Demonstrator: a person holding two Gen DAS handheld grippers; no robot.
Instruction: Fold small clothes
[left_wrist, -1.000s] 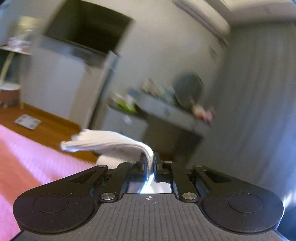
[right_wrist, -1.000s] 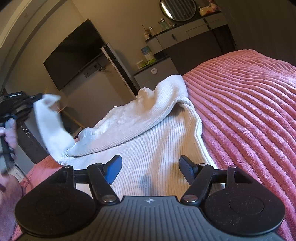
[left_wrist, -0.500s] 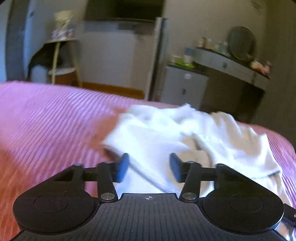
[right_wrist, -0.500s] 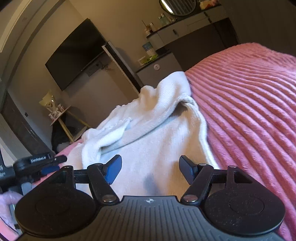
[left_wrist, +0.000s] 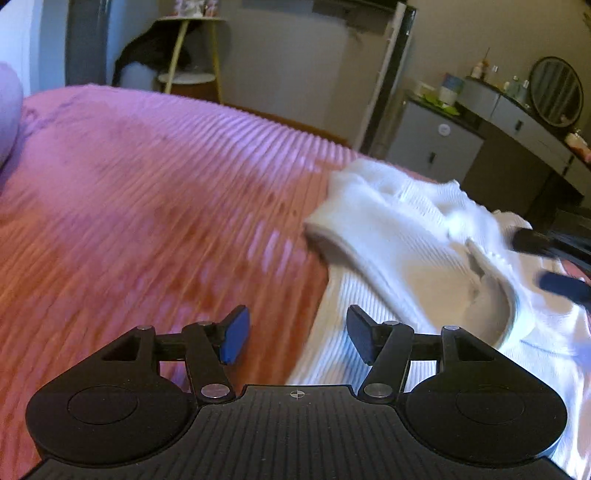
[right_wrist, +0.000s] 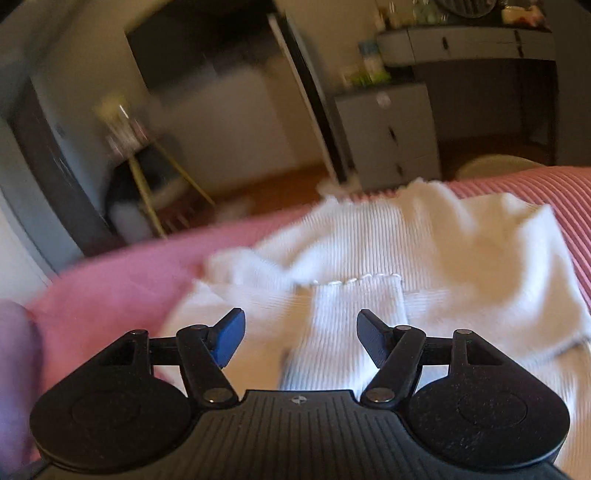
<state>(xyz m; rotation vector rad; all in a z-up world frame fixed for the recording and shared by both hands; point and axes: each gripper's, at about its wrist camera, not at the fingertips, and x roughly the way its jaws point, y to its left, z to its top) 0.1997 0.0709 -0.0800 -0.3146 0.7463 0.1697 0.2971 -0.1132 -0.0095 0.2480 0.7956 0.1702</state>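
Blue-padded left claw (left_wrist: 293, 338) is seen spread, nothing pinched; jaws have just been opening, only the garment's left edge and bedspread lie below the gap. Right claw (right_wrist: 298, 338) also spread w/ nothing gripped, jaws have just been closing a bit, poised over a folded strip of cloth. White ribbed knit garment (left_wrist: 410, 240) lies rumpled, partly folded, on pink ribbed bedspread (left_wrist: 147, 206), near the bed's far edge. Next fold, judged: one single-layer edge/corner should be pinched per claw, not the bunched middle; cloth lifted low, carried across evenly, laid flat before release. Risk: double layers get grabbed, fold drags askew.
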